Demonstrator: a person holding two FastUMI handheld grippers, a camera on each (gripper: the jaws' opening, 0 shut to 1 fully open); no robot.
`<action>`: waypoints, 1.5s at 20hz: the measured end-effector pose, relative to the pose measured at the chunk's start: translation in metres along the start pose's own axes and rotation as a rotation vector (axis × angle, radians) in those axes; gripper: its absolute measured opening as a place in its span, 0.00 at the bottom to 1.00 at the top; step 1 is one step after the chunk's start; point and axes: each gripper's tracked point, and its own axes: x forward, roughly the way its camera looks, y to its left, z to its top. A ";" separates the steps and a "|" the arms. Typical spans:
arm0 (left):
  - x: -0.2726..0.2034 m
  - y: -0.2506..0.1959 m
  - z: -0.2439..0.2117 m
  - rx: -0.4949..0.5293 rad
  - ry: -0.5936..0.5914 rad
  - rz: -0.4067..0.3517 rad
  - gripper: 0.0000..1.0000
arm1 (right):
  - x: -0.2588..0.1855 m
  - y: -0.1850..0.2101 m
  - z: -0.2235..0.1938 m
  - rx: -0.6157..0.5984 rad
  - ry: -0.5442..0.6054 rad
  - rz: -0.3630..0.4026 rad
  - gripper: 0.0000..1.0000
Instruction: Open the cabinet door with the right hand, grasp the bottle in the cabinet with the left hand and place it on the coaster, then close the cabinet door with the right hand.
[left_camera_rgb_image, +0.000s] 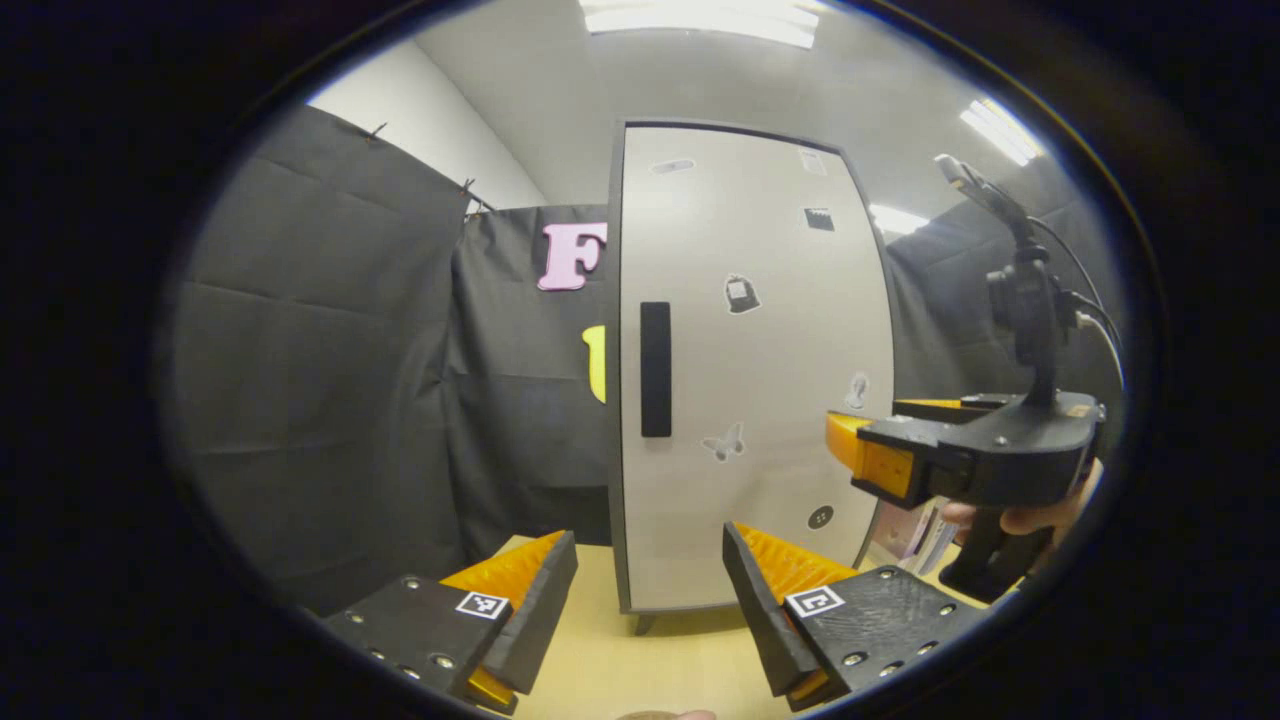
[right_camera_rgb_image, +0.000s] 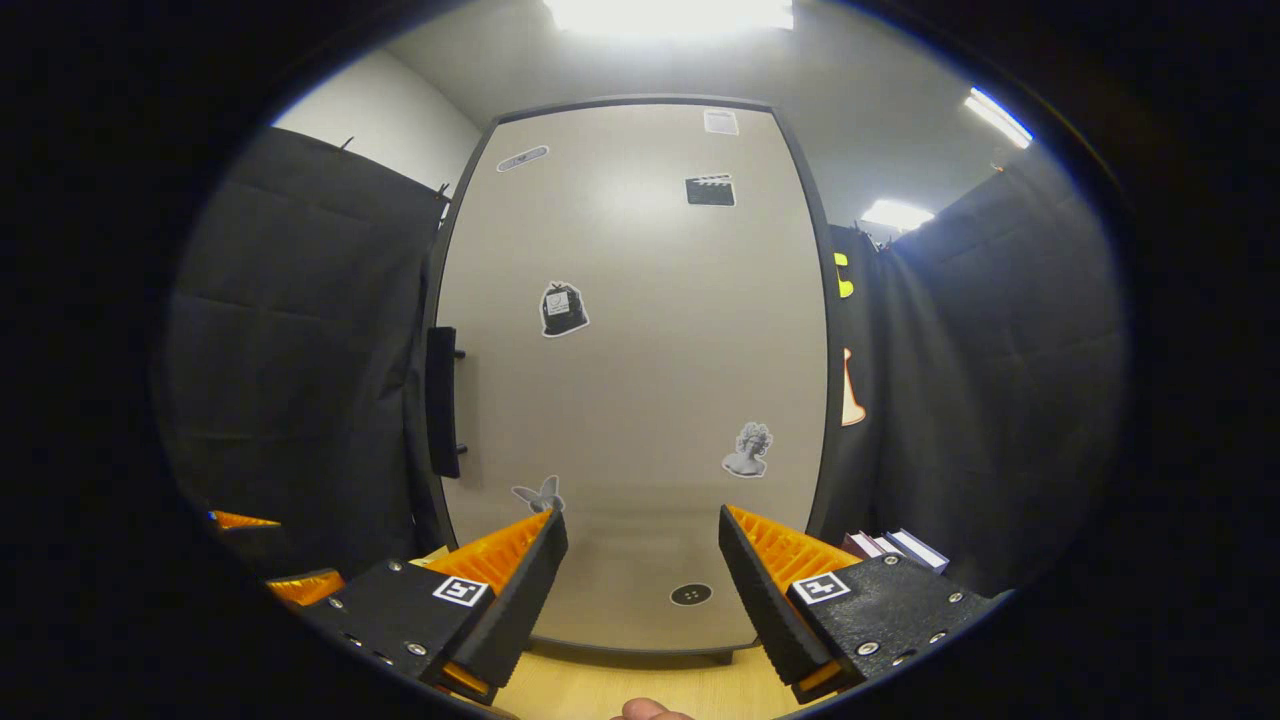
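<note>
Still shut, the cabinet door (right_camera_rgb_image: 640, 370) faces both spread-fingered grippers; the right gripper (right_camera_rgb_image: 640, 590) should hook the black handle (right_camera_rgb_image: 442, 400) at its left edge; bottle unseen behind it.

Booth clutter at five o'clock

Stacked books (right_camera_rgb_image: 893, 547) on the wooden tabletop (right_camera_rgb_image: 600, 690); ceiling lights (right_camera_rgb_image: 668, 14) glowing at twelve o'clock above.

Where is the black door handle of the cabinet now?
The black vertical bar handle sits at mid-height near the left edge of the closed pale cabinet door in the left gripper view, left of the butterfly sticker.
</note>
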 end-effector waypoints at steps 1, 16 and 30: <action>-0.005 0.001 -0.003 -0.007 0.010 0.002 0.84 | 0.003 0.005 0.004 0.003 -0.005 0.011 0.94; -0.088 0.074 -0.031 -0.093 0.083 0.181 0.84 | 0.066 0.132 0.049 0.049 -0.075 0.187 0.94; -0.100 0.098 -0.046 -0.144 0.105 0.209 0.85 | 0.113 0.171 0.015 -0.039 0.052 0.248 0.33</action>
